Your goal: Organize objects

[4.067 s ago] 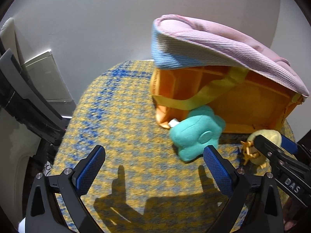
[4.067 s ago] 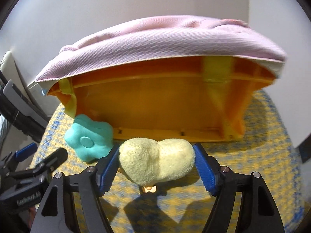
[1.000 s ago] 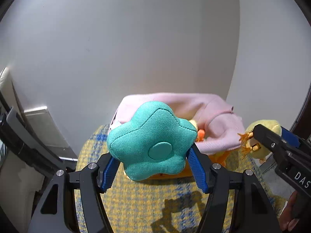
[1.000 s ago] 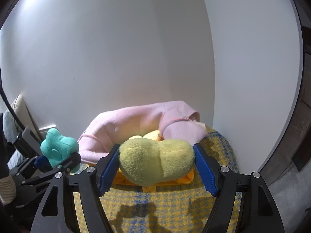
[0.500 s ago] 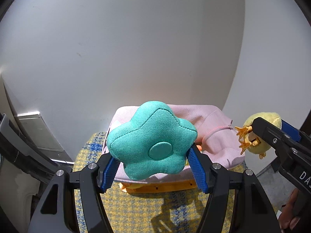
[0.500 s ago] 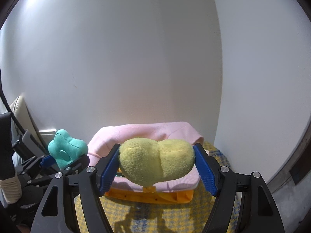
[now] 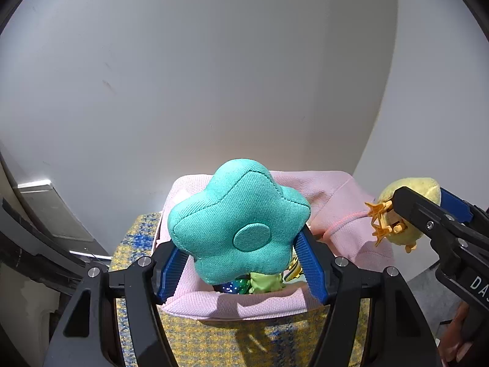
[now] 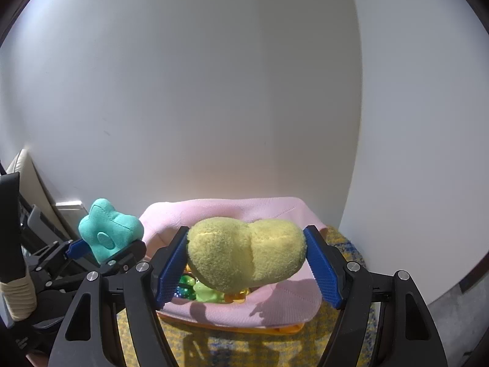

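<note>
My left gripper [image 7: 241, 264] is shut on a teal flower-shaped plush [image 7: 238, 223] and holds it over the open top of an orange bin lined with pink cloth [image 7: 342, 214]. My right gripper [image 8: 246, 270] is shut on a yellow plush duck [image 8: 247, 255] and holds it above the same pink-lined bin [image 8: 284, 302]. In the right wrist view the left gripper [image 8: 104, 252] and teal plush [image 8: 110, 234] sit at the left. In the left wrist view the duck [image 7: 406, 214], orange feet showing, sits at the right. Small green and blue toys [image 8: 195, 290] lie inside the bin.
The bin stands on a round yellow-and-blue woven surface [image 7: 232, 342] close to a white wall [image 7: 214, 76]. A grey ledge and dark furniture edge [image 7: 45, 223] are at the left. Grey floor [image 8: 458, 312] lies beyond the right edge.
Both grippers have moved forward and tilted down over the bin, so its inside with small toys now shows. Both plush toys stay gripped.
</note>
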Demonstrator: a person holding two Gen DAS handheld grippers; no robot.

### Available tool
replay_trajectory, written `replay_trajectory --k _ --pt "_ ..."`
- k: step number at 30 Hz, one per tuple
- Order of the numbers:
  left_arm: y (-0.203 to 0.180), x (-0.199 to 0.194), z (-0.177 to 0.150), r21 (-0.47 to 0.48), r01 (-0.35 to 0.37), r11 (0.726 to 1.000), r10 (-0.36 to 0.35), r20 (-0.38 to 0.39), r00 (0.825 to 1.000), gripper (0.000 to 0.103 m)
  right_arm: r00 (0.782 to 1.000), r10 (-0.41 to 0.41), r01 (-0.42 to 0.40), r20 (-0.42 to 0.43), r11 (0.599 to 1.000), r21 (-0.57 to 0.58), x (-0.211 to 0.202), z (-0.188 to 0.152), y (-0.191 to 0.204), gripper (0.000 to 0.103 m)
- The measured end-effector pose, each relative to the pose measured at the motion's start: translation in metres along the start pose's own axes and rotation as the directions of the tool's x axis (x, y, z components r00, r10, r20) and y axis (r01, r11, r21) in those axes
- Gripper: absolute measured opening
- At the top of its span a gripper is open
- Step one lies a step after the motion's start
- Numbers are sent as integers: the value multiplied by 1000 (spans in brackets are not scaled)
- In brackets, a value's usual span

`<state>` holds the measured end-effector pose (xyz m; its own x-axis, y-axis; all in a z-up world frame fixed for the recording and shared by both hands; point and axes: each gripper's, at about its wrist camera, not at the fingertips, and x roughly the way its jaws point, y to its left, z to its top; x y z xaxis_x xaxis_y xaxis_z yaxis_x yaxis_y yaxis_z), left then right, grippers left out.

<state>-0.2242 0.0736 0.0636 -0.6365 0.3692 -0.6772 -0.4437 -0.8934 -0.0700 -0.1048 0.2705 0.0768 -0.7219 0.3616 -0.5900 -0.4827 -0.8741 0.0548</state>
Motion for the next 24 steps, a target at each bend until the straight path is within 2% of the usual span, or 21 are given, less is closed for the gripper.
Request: replay_trajectory --k 5,7,9,11,12,13,18,24 --pt "4 14 4 -11 7 1000 -8 -43 999 69 999 -5 6 -35 1000 7 13 7 -1 74" --pt "6 17 4 -16 1 1000 -2 -52 999 74 999 -1 2 -54 1000 13 19 9 -2 75" --pt "8 19 4 -25 -12 1000 11 -60 998 92 998 -2 4 -70 1000 22 23 10 -4 78" --pt "12 18 4 -38 -24 999 22 -54 998 97 998 -15 17 -67 999 29 20 12 -3 89" --pt "13 18 4 -40 -25 999 23 -56 998 98 998 -25 27 -60 999 30 19 12 -4 93" --pt "15 18 4 -41 -27 999 25 -61 998 99 998 -32 34 -53 999 30 18 13 -4 94" --pt "22 20 5 -61 -39 997 35 -76 997 101 997 -44 46 -56 998 38 20 13 -10 94" --pt "18 11 2 -43 -53 998 50 -64 997 102 998 -45 47 -54 998 33 17 12 -8 94"
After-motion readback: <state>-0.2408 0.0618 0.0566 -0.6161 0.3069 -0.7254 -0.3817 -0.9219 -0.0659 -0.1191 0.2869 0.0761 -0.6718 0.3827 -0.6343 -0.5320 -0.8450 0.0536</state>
